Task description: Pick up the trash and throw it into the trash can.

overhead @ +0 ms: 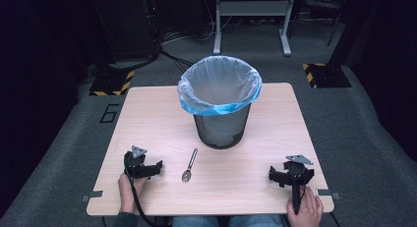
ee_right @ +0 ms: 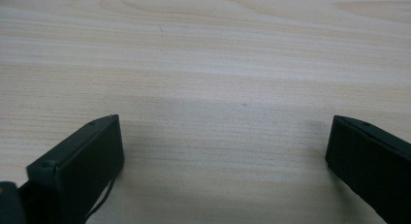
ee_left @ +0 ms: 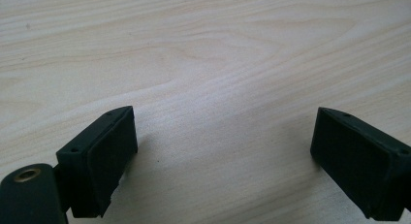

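High view is showing a light wooden desk (overhead: pixel 147 114) taking up the middle of the scene, with grey carpet lying around it. Next in size, a black mesh waste bin (overhead: pixel 220 131) is standing upright on the far centre of the desk, lined with a translucent bag whose blue edge is folding over the rim.

The left tool (overhead: pixel 147 169) is resting on the desk near the front left, a hand (overhead: pixel 129 185) gripping it from behind at the desk's near edge. The right tool (overhead: pixel 287 177) is sitting near the front right corner, with the other hand (overhead: pixel 305 210) holding its handle. Both tools are lying well apart from each other, and each is carrying a grey three-cornered plate on top.

Left gripper view is showing the left tool (ee_left: pixel 223 141) released, its jaws standing wide apart with bare wood grain between them. Right gripper view is showing the right tool (ee_right: pixel 225 146) likewise spread wide over bare wood, grasping nothing.

Smallest of all, a metal spoon (overhead: pixel 190 165) is lying flat on the desk between the two tools, nearer the left one, just in front of the bin, its bowl pointing toward the person.
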Demonstrator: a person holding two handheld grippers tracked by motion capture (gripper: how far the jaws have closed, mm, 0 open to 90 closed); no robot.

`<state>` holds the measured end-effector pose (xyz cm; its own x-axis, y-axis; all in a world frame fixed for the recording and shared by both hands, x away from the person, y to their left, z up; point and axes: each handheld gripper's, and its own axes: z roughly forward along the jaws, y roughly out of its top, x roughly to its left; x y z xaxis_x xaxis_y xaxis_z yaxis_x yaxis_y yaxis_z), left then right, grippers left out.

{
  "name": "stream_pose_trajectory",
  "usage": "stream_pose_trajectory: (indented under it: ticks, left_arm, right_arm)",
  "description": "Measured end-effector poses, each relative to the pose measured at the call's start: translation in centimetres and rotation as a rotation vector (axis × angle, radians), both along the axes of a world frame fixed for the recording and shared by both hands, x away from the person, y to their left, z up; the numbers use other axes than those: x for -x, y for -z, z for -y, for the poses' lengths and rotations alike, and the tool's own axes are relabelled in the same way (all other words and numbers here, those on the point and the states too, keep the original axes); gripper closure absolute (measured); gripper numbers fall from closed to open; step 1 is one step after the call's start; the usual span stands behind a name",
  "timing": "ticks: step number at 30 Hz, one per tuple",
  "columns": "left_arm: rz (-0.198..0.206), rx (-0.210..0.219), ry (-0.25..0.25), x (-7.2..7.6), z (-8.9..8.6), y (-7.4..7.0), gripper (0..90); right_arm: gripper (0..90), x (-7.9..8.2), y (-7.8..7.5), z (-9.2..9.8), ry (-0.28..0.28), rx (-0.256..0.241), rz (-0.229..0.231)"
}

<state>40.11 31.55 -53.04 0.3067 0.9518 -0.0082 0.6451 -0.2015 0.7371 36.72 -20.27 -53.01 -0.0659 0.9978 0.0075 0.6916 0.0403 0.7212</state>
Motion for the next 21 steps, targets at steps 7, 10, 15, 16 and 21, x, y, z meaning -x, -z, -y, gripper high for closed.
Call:
stream_pose_trajectory:
  ticks: [7, 10, 15, 16, 21]
  left_arm:
    - [-0.030, -0.007, -0.024, 0.1, 0.5, -0.3, 9.0]
    - [-0.044, 0.013, -0.013, 0.2, 0.9, -0.4, 7.2]
    - [-0.046, 0.045, 0.015, 0.1, 1.6, -0.6, 7.7]
    - [-0.044, 0.050, 0.024, 0.0, 1.9, -0.7, 7.7]
    - [-0.040, 0.064, 0.073, -0.1, 3.5, -1.0, 8.3]
  right_arm:
    - [0.0, 0.0, 0.0, 0.0, 0.001, 0.000, 0.001]
    - [0.0, 0.0, 0.0, 0.0, 0.001, 0.000, 0.000]
    - [0.0, 0.0, 0.0, 0.0, 0.001, 0.000, 0.001]
    - [0.0, 0.0, 0.0, 0.0, 0.001, 0.000, 0.001]
    - [0.0, 0.0, 0.0, 0.0, 0.001, 0.000, 0.001]
